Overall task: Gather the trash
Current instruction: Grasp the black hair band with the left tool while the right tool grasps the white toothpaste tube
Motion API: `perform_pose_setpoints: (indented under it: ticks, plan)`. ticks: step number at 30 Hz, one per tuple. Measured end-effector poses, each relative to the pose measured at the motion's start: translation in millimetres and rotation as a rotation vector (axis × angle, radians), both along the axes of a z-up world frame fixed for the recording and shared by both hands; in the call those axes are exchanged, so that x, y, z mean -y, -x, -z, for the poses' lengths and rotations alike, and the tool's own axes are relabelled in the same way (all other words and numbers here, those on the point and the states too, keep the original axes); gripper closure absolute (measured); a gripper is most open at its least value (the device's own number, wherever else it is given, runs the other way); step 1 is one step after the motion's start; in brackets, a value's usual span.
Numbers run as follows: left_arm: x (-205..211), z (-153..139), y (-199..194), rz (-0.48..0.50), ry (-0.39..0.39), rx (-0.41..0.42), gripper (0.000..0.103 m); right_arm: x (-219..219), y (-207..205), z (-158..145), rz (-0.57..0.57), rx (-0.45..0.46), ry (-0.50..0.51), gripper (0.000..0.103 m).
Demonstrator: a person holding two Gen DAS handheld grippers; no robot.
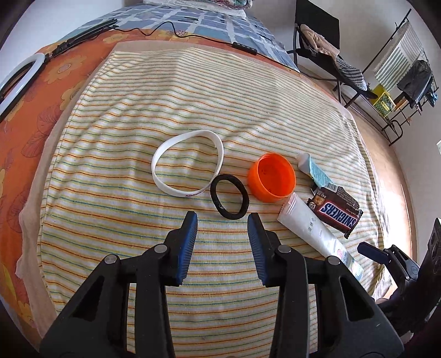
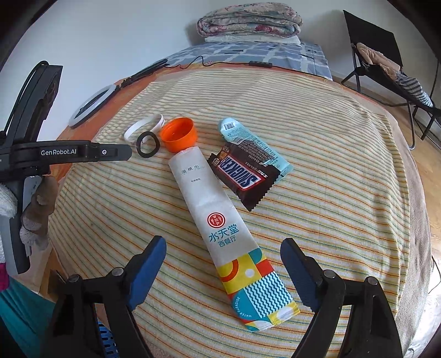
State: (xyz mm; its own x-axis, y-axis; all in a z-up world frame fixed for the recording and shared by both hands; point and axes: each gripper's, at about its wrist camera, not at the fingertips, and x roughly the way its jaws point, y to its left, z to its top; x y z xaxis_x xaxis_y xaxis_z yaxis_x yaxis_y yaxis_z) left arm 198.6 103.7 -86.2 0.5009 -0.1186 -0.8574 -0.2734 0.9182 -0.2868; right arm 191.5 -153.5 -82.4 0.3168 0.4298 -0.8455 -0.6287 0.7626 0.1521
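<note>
we see a striped towel [image 2: 330, 154] spread over a bed, with the trash lying in a loose cluster on it. our left gripper [image 1: 222, 220] hovers above the towel with its jaws spread, nothing between them; just ahead of its tips lies a black hair tie [image 1: 229, 197], and beside that a white wristband [image 1: 187, 163], the two touching or nearly so. right of the hair tie sits an orange cap [image 1: 271, 177], open side up and tilted. a long white wipe packet [image 2: 220, 228] lies with its far end against the cap and its patterned near end between the fingers of our right gripper [image 2: 223, 257], whose jaws stand wide apart above it (not gripping). a snickers wrapper [image 2: 244, 176] rests just right of the packet, lying partly on a pale blue wrapper [image 2: 237, 132]. at the far left edge of the bed lies a ring light [image 2: 92, 106], and a folded quilt [image 2: 248, 23] sits at the head of the bed.
</note>
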Motion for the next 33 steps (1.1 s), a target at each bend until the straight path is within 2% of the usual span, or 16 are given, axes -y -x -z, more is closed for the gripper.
perform_pose_setpoints:
  ticks: [3, 6, 10, 12, 13, 19, 22, 27, 33]
  plan:
    - [-2, 5, -7, -0.007, 0.000, -0.007, 0.065, -2, -5, 4, -0.002, -0.012, -0.004, 0.016]
    - [-2, 10, -15, -0.005, -0.004, -0.020, 0.074, -6, -7, 6, -0.008, -0.015, -0.002, 0.016]
    - [1, 13, -19, -0.002, -0.031, -0.020, 0.078, -11, -10, 8, -0.017, -0.019, 0.003, 0.017]
    - [3, 13, -21, 0.005, -0.055, -0.022, 0.090, -12, -11, 10, -0.023, -0.021, 0.009, 0.022]
    - [4, 14, -23, 0.007, -0.066, -0.025, 0.093, -13, -11, 10, -0.026, -0.022, 0.012, 0.023]
    - [7, 13, -23, 0.017, -0.081, -0.020, 0.098, -16, -12, 14, -0.031, -0.023, 0.026, 0.030]
    - [9, 10, -19, 0.024, -0.099, -0.012, 0.099, -17, -11, 13, -0.038, -0.021, 0.025, 0.039]
    - [12, 2, -12, 0.035, -0.115, 0.006, 0.100, -19, -8, 11, -0.047, -0.031, 0.011, 0.063]
    - [16, -5, -3, 0.044, -0.129, 0.020, 0.100, -22, -1, 8, -0.056, -0.025, 0.000, 0.075]
